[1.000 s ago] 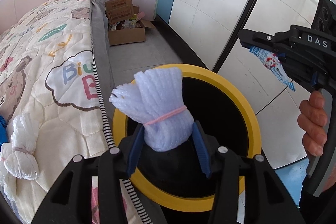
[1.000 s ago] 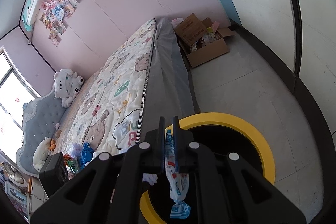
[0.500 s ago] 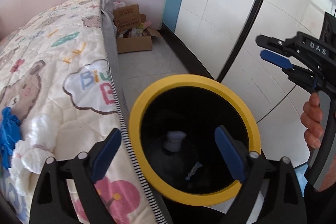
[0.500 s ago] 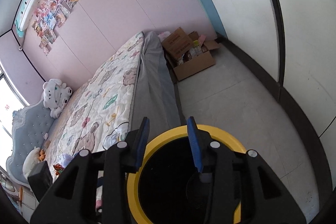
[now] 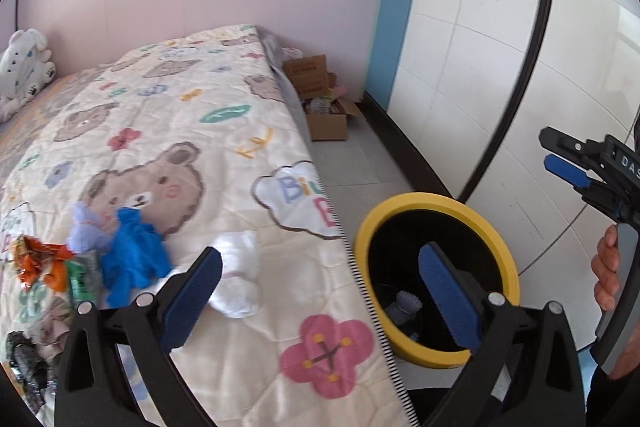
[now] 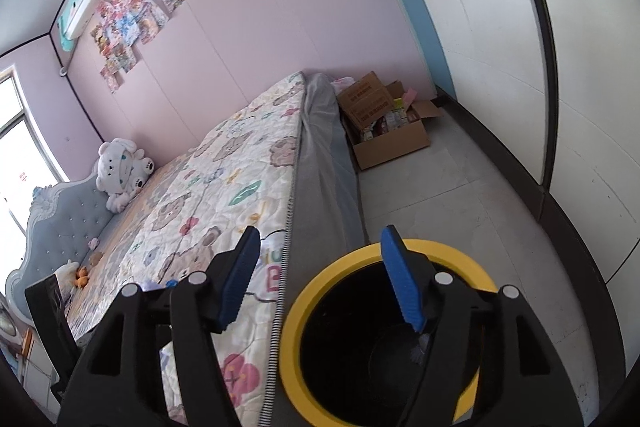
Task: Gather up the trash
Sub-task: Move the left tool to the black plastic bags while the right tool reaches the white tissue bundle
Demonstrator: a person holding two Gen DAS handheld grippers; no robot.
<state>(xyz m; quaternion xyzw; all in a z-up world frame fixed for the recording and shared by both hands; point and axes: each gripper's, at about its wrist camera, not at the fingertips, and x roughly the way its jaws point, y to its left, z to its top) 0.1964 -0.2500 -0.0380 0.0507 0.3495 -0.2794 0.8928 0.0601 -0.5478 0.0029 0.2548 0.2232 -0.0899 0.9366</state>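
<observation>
Beside the bed (image 5: 240, 155) edge, both emptied hand-held grippers are opening over the yellow bin (image 5: 436, 203), which already holds some trash, while more scraps (image 5: 132, 259) wait on the quilt.

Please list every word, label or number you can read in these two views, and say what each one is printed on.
"DAS" (cut off by the picture edge): on the right claw, in the left wrist view.
"Biu", with a large pink "B" beneath: in a cloud patch on the quilt.
Dark print on the cardboard box flaps: too small to read.
Cartoon posters on the pink wall: too blurred to read.
</observation>
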